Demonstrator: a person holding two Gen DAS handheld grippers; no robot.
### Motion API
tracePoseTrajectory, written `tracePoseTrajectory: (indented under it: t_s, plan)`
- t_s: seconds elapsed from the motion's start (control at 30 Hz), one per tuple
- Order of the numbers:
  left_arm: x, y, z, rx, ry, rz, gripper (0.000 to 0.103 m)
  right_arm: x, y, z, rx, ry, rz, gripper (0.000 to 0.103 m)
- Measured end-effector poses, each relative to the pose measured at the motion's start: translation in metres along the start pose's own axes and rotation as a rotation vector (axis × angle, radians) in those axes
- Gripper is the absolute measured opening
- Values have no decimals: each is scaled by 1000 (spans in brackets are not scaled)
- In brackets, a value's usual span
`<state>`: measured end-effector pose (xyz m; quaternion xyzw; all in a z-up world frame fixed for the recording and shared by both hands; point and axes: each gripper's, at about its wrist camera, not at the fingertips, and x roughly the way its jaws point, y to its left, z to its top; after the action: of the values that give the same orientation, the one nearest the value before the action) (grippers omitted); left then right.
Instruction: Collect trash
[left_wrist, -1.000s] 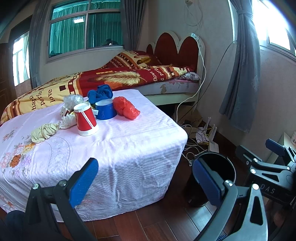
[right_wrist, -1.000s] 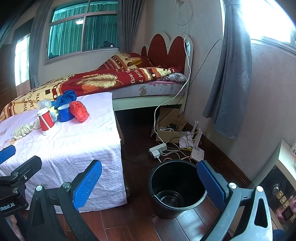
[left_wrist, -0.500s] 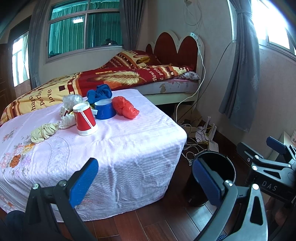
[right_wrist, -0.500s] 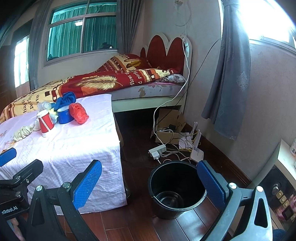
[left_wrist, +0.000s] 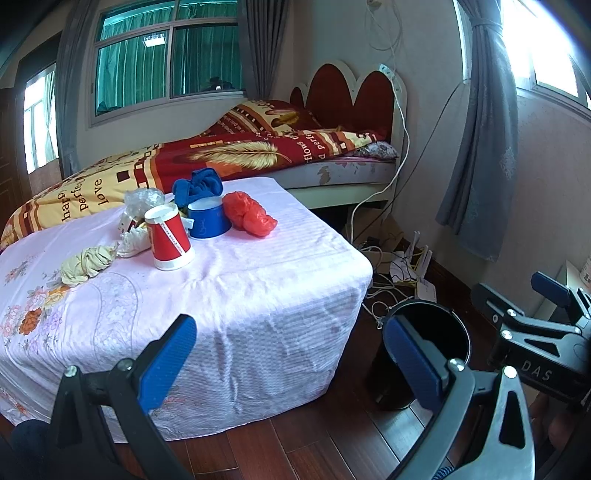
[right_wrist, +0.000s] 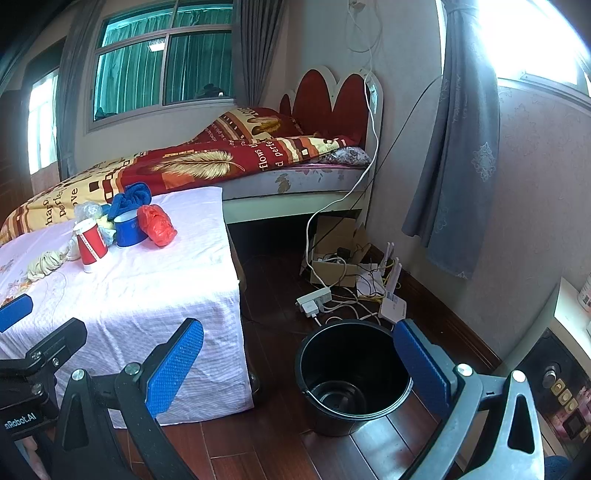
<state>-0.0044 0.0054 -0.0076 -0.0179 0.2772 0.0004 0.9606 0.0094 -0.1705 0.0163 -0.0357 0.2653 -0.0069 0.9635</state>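
- While both claws, left (left_wrist: 288, 369) and right (right_wrist: 299, 365), gape empty, trash clusters at counter's (left_wrist: 258, 295) far edge.
- Red cup (left_wrist: 168, 238) stands ahead-left; left claw nearer.
- Bucket (right_wrist: 351, 376) under right claw.

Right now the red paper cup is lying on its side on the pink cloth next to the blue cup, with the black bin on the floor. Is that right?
Not quite: the red paper cup stands upright, as the left wrist view shows. It is on the pink cloth next to the blue cup, with the black bin on the floor.

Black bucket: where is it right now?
The black bucket stands on the wooden floor, right of the cloth-covered table, just short of the cable tangle by the wall. Low centre in the right wrist view.
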Motion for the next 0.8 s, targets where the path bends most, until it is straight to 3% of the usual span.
tracePoseTrajectory:
  t_s: [0.8]
  plan:
    - [1,-1,3,7,0,3,103,-1,0,1,1,1,1,103]
